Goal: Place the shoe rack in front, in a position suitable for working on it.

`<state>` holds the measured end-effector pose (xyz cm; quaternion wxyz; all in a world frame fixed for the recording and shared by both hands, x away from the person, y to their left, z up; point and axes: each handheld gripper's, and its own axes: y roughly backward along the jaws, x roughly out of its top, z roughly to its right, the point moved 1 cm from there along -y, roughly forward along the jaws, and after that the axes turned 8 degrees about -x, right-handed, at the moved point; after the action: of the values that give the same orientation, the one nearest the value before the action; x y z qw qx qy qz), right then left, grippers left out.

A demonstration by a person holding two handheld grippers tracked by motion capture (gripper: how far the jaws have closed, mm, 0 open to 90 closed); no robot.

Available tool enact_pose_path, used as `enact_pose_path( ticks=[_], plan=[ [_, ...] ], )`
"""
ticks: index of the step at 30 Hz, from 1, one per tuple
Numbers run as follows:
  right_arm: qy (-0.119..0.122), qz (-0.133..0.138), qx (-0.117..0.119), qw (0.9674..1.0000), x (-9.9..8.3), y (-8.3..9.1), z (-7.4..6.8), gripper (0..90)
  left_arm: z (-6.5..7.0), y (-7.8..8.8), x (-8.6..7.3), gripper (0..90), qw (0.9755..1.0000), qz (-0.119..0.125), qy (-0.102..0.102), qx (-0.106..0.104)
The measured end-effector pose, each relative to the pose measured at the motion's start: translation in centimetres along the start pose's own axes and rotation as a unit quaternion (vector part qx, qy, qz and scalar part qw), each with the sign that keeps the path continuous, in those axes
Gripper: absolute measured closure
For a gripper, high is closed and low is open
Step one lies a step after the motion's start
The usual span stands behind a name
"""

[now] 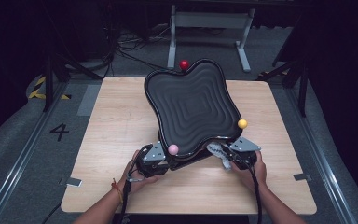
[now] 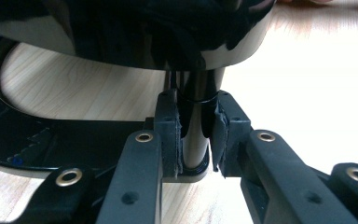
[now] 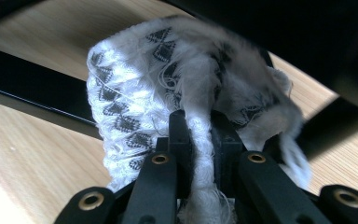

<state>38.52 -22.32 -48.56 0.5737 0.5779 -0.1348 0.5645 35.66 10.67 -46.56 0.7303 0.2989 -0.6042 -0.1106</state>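
A glossy black wavy tray (image 1: 193, 105) stands tilted on the wooden table (image 1: 116, 121), with a red ball (image 1: 184, 64), a yellow ball (image 1: 242, 123) and a pink ball (image 1: 173, 149) at its corners. At its near left corner, my left gripper (image 1: 161, 161) is shut on a black post (image 2: 195, 140) under the tray (image 2: 121, 28), and its pads (image 2: 173, 135) press the post from both sides. My right gripper (image 1: 228, 156) is shut on a white cloth with black diamond marks (image 3: 135, 88), bunched against the tray's near right underside. That cloth (image 1: 219, 154) pokes out under the rim.
The tray's black base plate (image 2: 51, 144) lies on the table below the post. Beyond the table, a white metal frame (image 1: 209, 28) stands on the floor and cables (image 1: 126, 46) lie there. A floor mark "4" (image 1: 59, 132) sits to the left.
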Motion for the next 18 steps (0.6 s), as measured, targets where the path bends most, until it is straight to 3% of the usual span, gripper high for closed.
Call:
enact_pose_path(
  ticks=[10,14,18],
  plan=[
    [-0.014,-0.005,-0.010,0.9998,-0.4,-0.1,1.1,81.5,0.1,-0.1,0.0,74.6,1.0000,0.001,0.000,-0.004],
    [-0.017,0.001,0.001,0.9999,-0.4,-0.2,0.9,81.7,0.2,-0.1,0.0,74.6,1.0000,0.000,0.002,-0.003],
    [-0.008,0.011,0.013,0.9998,0.0,-0.3,-0.4,81.9,0.2,-0.1,0.0,74.6,1.0000,0.001,0.003,-0.003]
  ],
)
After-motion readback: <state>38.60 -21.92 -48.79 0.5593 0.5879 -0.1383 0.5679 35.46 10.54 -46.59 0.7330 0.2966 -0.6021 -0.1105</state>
